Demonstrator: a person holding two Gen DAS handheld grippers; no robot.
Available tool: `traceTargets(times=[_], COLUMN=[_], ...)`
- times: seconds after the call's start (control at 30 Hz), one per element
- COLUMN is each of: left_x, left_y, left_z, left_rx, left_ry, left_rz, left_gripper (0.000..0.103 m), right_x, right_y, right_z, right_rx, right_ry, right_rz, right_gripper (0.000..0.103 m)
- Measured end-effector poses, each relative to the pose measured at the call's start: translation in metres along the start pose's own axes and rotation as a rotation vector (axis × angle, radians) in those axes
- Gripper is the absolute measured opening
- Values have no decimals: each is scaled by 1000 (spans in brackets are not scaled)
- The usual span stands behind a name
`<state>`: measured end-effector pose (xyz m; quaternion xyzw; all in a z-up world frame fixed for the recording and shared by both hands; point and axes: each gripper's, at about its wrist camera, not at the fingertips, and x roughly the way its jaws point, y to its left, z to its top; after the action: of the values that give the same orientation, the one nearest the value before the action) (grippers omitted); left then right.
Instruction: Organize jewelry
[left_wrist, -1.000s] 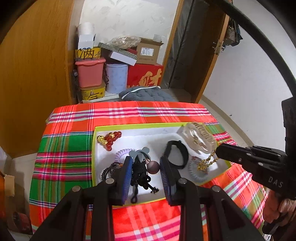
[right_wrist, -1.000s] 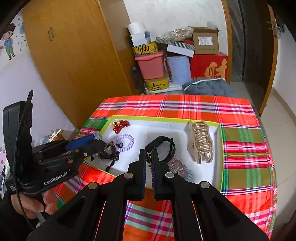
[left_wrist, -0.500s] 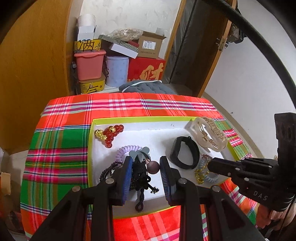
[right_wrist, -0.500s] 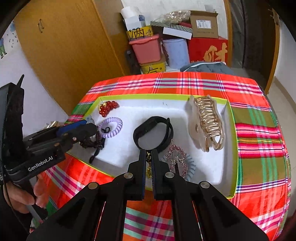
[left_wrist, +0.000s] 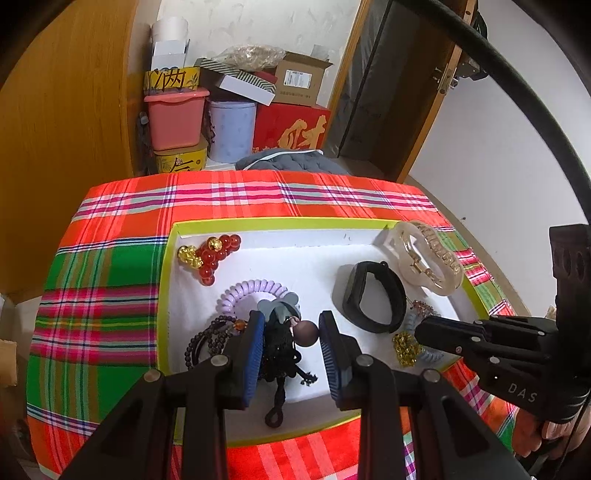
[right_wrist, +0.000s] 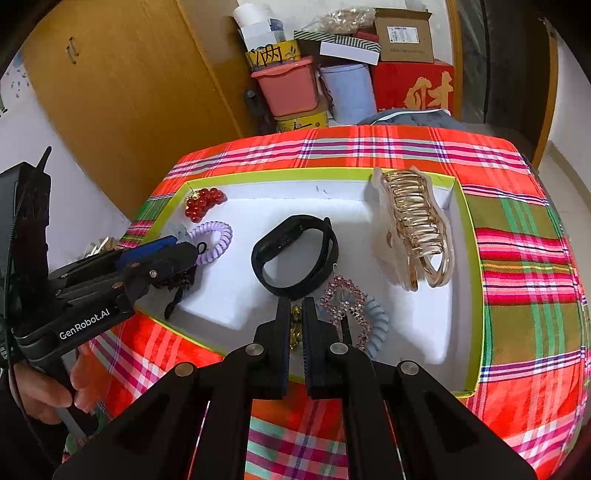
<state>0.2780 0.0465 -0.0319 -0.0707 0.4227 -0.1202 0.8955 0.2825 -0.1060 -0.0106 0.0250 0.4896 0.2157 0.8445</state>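
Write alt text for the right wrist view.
The right tongs are nearly closed around a gold bead piece at the near edge of a white tray on a plaid cloth. In the tray lie a black band, a gold claw clip, red beads and a purple coil tie; the left tongs reach in from the left.

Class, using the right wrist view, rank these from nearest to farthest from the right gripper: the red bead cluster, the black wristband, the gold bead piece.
1. Gold bead piece: between the right gripper's nearly closed fingers.
2. Black wristband: just beyond the fingertips, mid-tray.
3. Red bead cluster: far left corner of the tray.
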Motion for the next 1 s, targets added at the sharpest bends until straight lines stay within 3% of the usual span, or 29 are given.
traceTargets(times=[0.4,0.57,1.0], left_x=[4,-5,-54], left_y=[2,2,-16], left_z=[-2,-4,-21], left_rx=[-12,-27,-16], left_ry=[7,-5,-51], left_rz=[18,-1,18], left_gripper=[32,41,42], right_x=[-5,-13,-52], right_y=[0,1,8], right_z=[-3,-4,-20], right_rx=[-21,-25,-32], right_ry=[-23,-44,-104], right_rz=[-19,-28,-63], right_gripper=[17,27,29])
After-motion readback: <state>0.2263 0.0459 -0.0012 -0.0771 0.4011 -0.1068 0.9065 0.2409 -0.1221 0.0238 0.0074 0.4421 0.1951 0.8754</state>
